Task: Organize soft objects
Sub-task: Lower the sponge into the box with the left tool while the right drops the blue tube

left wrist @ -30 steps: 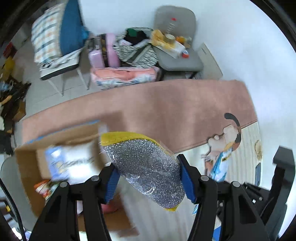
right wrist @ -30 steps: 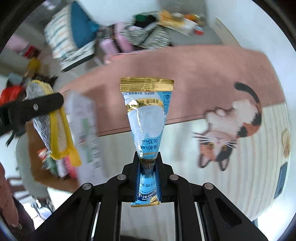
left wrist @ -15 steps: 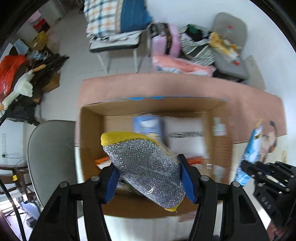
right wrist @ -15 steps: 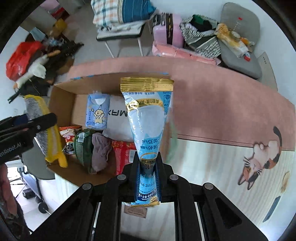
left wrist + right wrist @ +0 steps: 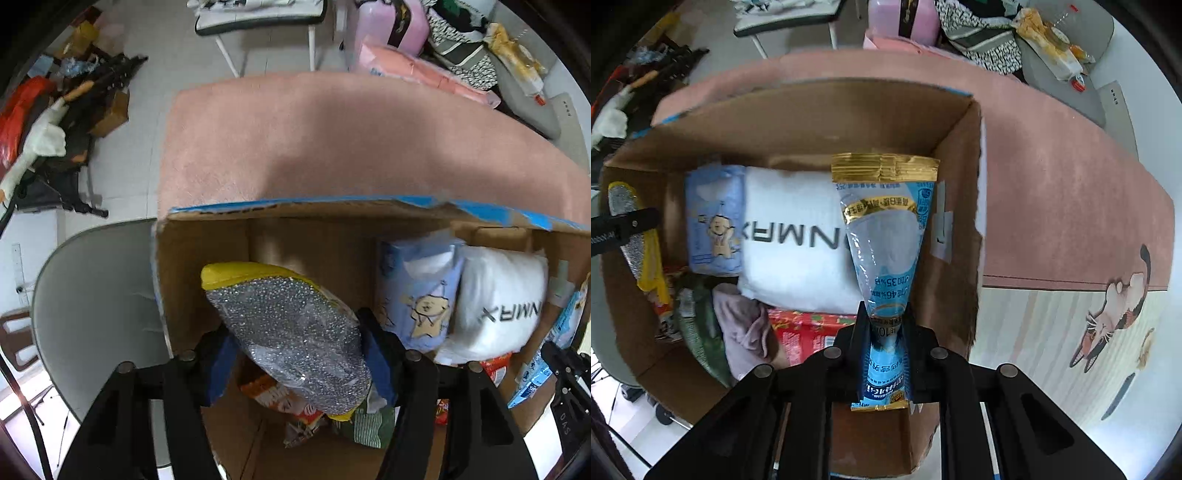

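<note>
Down over the open cardboard box (image 5: 960, 155), held both grippers. Left gripper (image 5: 295, 343) squeezed tight on a silver sparkly sponge (image 5: 291, 332) with a yellow edge, blue pads pressed on both of its sides. Hung over the left part of the box, above a crinkly orange snack bag (image 5: 273, 397) and a green striped pack (image 5: 369, 424). Seen too from the right wrist camera, at the far left, as a thin silver and yellow sponge (image 5: 635, 236).

Right gripper (image 5: 886, 354) pinched shut on the thin bottom end of a blue cone-shaped packet (image 5: 886, 236) with a gold strip on top. Stuck up over the right side of the box, near the right wall. Peeked into the left wrist view at the right edge as a blue packet (image 5: 546, 354).

Inside the box, packed close together: a white pillow (image 5: 798, 243) with dark letters, a light blue pack (image 5: 714, 221) with a little cartoon bear just beside it, a pinkish cloth (image 5: 746, 325), and a red wrapper (image 5: 809, 328), maybe a snack bag, partly hidden. Sat on a pink rug (image 5: 332, 140) with a cat picture (image 5: 1108, 317) to the right. Stood a gray chair (image 5: 96, 295) just left of the box.
</note>
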The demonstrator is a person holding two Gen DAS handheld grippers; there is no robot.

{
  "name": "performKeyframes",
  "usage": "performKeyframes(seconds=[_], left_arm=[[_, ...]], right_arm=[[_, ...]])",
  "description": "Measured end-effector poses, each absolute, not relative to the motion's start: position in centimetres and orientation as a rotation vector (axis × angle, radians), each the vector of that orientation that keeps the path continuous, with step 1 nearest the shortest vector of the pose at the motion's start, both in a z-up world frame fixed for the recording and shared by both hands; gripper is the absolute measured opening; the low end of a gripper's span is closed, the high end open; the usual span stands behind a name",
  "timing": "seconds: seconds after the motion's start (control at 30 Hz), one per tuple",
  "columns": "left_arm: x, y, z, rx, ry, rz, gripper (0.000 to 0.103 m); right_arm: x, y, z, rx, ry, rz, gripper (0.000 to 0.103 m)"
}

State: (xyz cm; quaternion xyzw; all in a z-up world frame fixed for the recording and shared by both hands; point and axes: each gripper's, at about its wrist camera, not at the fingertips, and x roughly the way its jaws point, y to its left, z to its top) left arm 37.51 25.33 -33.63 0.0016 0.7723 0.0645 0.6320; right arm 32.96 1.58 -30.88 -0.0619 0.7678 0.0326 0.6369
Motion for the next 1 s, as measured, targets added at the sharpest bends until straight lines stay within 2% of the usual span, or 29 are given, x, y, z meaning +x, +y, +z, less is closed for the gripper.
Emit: performKeyframes(seconds=[0.03,0.07,0.1,0.13,0.17,0.27,0.47,0.7,1.0], left_arm=[[37.5,25.5,-33.9,-0.034,1.774,0.141,0.063],[37.4,25.7,-34.1,-0.072,1.778,0.130,0.064],[37.3,25.7,-34.1,-0.094,1.777,0.125,0.064],[37.2,25.7,-34.0,-0.108,1.768,0.116,0.070],[37.2,25.7,-33.7,-0.115,1.761,0.105,0.077],[36.6,25.0,-32.8,-0.105,1.727,0.088,0.089],[34.5,24.3,-31.3,-0.103,1.681,0.077,0.102],[31.2,23.9,-29.6,-0.125,1.618,0.097,0.103],[26.7,23.6,-25.0,-0.103,1.496,0.132,0.103]], right_arm=[[33.1,1.6,-31.0,-0.146,1.758,0.072,0.027],[33.3,1.7,-31.1,-0.148,1.753,0.071,0.046],[33.3,1.8,-31.1,-0.135,1.750,0.080,0.051],[33.3,2.0,-31.2,-0.116,1.756,0.095,0.059],[33.3,2.3,-31.3,-0.111,1.762,0.106,0.065],[33.3,2.8,-31.3,-0.110,1.751,0.111,0.078],[32.2,4.0,-30.6,-0.086,1.708,0.125,0.102],[29.7,4.0,-30.2,-0.066,1.675,0.113,0.103],[26.1,2.8,-25.6,-0.048,1.555,0.098,0.103]])
